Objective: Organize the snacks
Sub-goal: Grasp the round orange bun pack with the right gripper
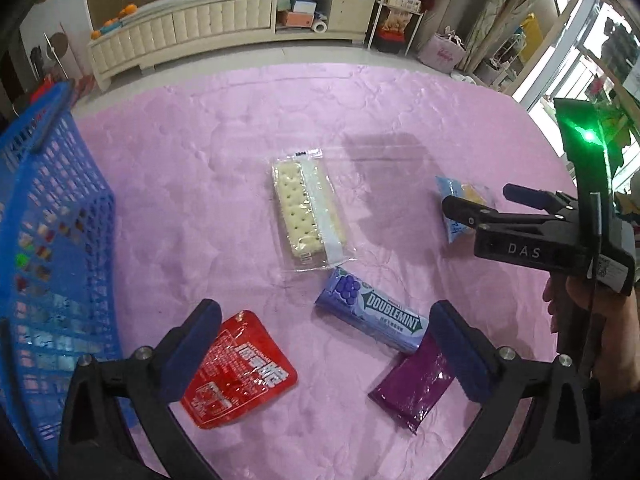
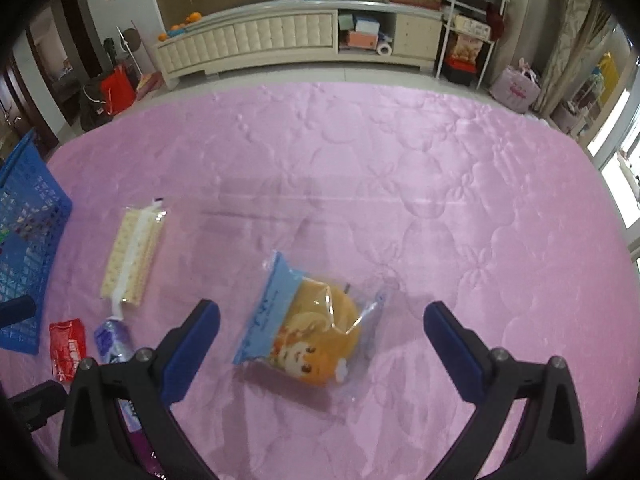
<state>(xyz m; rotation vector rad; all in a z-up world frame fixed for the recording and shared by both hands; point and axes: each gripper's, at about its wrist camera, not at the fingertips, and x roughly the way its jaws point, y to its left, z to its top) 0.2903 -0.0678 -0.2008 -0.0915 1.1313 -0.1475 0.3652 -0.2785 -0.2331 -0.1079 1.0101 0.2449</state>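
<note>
Several snacks lie on a pink quilted cloth [image 1: 224, 152]. My left gripper [image 1: 328, 344] hangs wide open above a purple Doublemint pack [image 1: 372, 316], with a red pouch [image 1: 236, 372] under its left finger and a dark purple packet [image 1: 416, 388] by its right finger. A clear-wrapped cracker pack [image 1: 306, 216] lies farther off. My right gripper [image 2: 322, 344] is open too, over a blue-and-orange bun packet [image 2: 304, 320] that sits between its fingers, untouched. The right gripper [image 1: 476, 200] also shows in the left wrist view, above that bun packet [image 1: 460, 208].
A blue mesh basket [image 1: 48, 216] with some items inside stands at the left edge of the cloth. Beyond the cloth, a cream cabinet [image 1: 208, 28] and a white shelf rack [image 2: 468, 20] stand against the wall. A hand [image 1: 600, 332] holds the right gripper's handle.
</note>
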